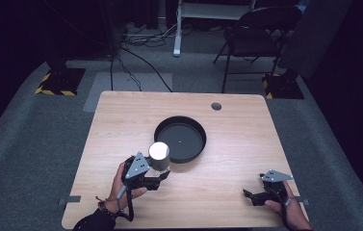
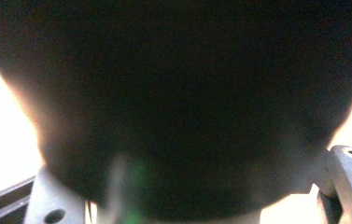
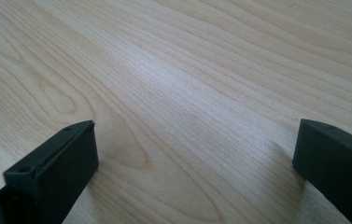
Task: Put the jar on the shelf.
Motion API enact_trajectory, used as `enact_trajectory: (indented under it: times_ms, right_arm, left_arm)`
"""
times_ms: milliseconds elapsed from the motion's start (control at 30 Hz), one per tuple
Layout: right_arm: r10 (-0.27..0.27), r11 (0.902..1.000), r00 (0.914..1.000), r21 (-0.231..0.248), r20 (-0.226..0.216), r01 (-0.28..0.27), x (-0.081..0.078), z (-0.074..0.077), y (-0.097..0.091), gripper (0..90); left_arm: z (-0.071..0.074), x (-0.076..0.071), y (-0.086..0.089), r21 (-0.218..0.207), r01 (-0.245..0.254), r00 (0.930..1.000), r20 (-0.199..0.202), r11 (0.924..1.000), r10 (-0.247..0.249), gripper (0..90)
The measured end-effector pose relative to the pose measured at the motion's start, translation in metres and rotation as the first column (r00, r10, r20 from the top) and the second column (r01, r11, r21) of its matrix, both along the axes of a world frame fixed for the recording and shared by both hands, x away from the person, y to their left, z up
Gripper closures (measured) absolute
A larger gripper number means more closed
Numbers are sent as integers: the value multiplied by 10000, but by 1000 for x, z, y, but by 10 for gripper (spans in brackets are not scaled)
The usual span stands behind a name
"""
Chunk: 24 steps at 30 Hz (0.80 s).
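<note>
Darkness from the close can (image 2: pixel 178 107) blurs the left gripper view; left gripper (image 1: pixel 162 177) clamps it, right gripper (image 3: pixel 194 158) gapes wide.

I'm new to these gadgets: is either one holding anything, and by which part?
The left gripper holds a dark can with a pale top by its lower side, beside the black pan. The right gripper holds nothing; its jaws stand open.
</note>
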State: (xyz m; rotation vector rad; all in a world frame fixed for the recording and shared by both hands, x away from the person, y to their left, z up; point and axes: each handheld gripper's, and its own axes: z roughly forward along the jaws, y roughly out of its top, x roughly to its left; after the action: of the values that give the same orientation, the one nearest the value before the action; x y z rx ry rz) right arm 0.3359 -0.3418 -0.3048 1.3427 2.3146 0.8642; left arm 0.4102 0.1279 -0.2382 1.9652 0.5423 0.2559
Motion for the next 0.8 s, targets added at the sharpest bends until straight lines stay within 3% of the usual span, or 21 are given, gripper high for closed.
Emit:
enact_trajectory:
  times_ms: [800]
  right_arm:
    - [2, 10000, 10000, 3, 2, -2, 0, 0, 0, 0]
  left_arm:
    - [16, 12, -1, -231, -219, 9993, 314, 9995, 226, 301]
